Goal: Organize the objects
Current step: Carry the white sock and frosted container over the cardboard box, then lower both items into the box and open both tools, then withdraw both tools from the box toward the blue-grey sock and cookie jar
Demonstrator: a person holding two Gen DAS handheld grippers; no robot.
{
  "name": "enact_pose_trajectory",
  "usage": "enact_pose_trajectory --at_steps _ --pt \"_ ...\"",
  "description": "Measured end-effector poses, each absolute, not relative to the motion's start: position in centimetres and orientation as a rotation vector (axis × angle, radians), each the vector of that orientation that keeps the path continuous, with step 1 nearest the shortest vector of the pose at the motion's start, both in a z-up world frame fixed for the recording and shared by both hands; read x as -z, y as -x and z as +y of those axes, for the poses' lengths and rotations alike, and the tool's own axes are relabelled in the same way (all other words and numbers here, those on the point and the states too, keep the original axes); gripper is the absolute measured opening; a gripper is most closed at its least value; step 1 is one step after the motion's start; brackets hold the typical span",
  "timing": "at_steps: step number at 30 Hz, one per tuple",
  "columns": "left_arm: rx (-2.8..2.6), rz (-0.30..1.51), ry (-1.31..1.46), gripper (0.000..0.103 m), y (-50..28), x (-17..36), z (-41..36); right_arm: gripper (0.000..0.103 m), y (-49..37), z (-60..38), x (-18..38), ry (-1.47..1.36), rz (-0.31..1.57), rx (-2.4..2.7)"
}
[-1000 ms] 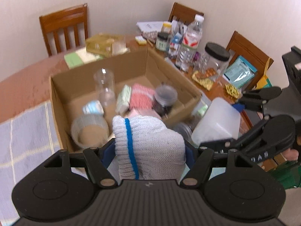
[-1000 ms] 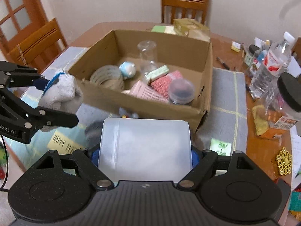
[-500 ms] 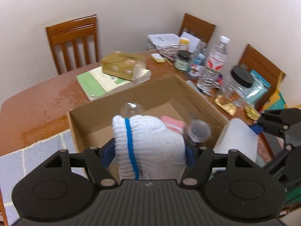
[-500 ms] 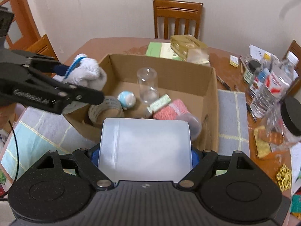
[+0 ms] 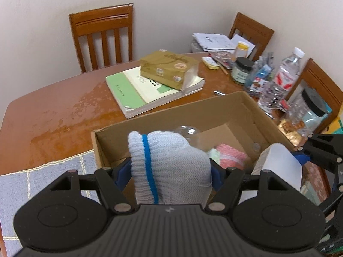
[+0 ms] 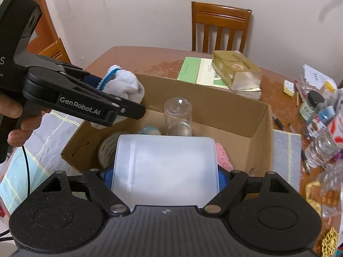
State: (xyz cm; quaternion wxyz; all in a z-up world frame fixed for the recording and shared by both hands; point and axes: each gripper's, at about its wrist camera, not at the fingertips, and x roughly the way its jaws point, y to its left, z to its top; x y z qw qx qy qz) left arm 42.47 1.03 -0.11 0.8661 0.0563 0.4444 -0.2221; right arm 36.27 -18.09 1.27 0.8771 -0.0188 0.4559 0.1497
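With your left tongs (image 5: 171, 169) clamped on the rolled sock (image 5: 169, 167) and right tongs (image 6: 165, 171) gripping the white container (image 6: 165, 167), both low-centre over the cardboard box (image 6: 242, 115), lower each into bare floor, clear of the upturned glass (image 6: 178, 117).

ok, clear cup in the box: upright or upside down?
Upside down. The clear cup stands in the cardboard box, closed base up, rim on the floor.
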Motion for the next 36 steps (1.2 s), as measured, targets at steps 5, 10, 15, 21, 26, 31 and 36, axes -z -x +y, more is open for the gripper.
enact_pose_trajectory --at_steps 5,10,15,21,26,31,36 --pt "0.397 0.929 -0.118 0.095 -44.0 1.2 1.6 0.088 -38.1 -17.4 0.1 0.044 0.959 -0.351" --pt "0.356 0.933 -0.093 0.095 -44.3 1.3 2.4 0.103 -38.8 -17.5 0.3 0.03 0.939 -0.335" --pt "0.34 0.904 -0.137 0.098 -42.6 0.8 2.3 0.103 -38.4 -18.2 0.2 0.016 0.937 -0.308" --pt "0.338 0.874 -0.166 0.099 -40.1 0.2 2.1 0.103 -36.6 -18.8 -0.1 0.003 0.929 -0.267" --pt "0.327 0.828 -0.189 0.1 -37.4 -0.4 1.9 0.103 -34.6 -19.2 -0.3 -0.02 0.922 -0.232" --pt "0.335 0.774 -0.18 0.101 -34.6 -0.7 1.9 0.103 -31.9 -19.2 -0.1 -0.018 0.897 -0.188" --pt "0.346 0.766 -0.18 0.102 -32.7 -0.6 1.9 0.103 -29.3 -18.9 0.5 0.036 0.867 -0.147"
